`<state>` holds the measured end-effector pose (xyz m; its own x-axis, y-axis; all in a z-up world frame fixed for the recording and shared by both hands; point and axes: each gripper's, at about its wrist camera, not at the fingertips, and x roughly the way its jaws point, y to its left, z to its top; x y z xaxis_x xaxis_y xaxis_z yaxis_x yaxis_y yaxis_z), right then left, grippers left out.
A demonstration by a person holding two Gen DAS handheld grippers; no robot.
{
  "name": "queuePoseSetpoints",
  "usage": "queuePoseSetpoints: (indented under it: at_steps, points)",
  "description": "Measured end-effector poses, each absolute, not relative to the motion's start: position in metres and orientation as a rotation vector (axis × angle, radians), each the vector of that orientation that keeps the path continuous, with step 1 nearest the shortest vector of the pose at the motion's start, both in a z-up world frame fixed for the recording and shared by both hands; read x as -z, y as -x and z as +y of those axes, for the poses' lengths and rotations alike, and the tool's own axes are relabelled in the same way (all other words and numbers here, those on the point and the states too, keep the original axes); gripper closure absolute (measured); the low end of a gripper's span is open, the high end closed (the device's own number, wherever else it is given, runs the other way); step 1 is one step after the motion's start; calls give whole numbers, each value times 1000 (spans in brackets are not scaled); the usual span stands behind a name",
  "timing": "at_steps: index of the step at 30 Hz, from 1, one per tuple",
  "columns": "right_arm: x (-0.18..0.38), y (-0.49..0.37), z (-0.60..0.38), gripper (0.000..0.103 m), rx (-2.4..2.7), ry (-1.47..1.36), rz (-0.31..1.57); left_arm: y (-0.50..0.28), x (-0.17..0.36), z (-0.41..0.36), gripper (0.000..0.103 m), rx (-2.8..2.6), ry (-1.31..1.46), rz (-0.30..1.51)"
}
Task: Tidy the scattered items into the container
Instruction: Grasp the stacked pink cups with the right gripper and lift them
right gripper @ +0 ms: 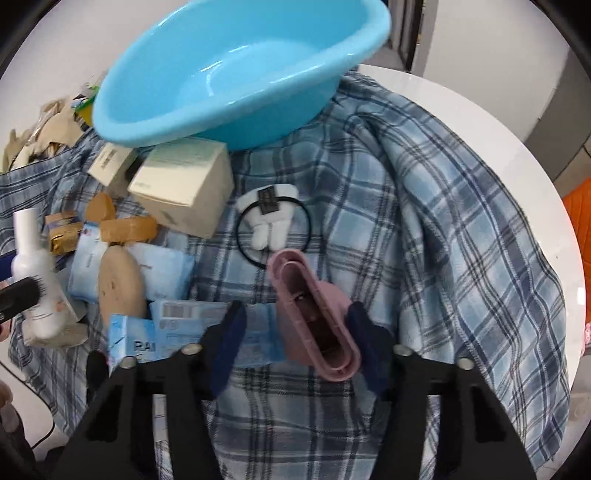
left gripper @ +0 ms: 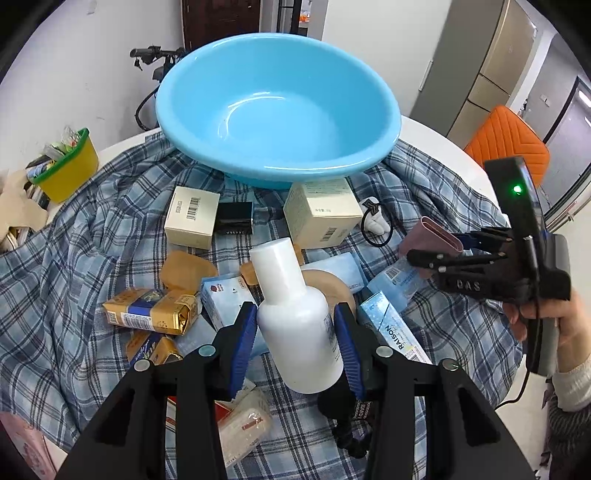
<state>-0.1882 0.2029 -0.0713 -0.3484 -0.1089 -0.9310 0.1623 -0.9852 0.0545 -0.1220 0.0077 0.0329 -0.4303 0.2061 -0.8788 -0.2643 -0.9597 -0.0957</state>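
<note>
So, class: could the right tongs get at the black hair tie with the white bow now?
Probably not yet: the right tongs hold a pink case. The hair tie lies uncovered just ahead.

We see a round white table (right gripper: 517, 147) draped with a blue plaid cloth (right gripper: 424, 206); a yellow bin (left gripper: 70, 170) also sits on it.

A home: a round white table (right gripper: 532, 155) under a plaid cloth (right gripper: 424, 206), an orange chair (left gripper: 506, 142), a wooden door (left gripper: 221, 18), a parked scooter (left gripper: 155, 55) by the wall
</note>
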Motion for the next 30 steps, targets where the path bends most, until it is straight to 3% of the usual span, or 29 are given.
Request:
queuePoseSetpoints:
  at_steps: [5,18,24,26,28,30]
  points:
    - [65,182,222,68,2453,-1665,-70,119,-33,10,58,-2425,1491,82]
    - [43,143,226,78,2468,-1634,23,113,-37,22,58,-2412,1464,99]
    - [44,136,233,78,2478,-1597,1,112,-37,20,58,-2416,1469,101]
    - [43,135,239,75,2479,-1575,-36,111,-38,20,58,-2417,1467,103]
    - [42,131,244,59,2477,-1533,-60,110,-40,20,58,-2419,1461,113]
    - [39,123,249,52,2515,-1472,-71,108,-41,21,58,-2424,1456,123]
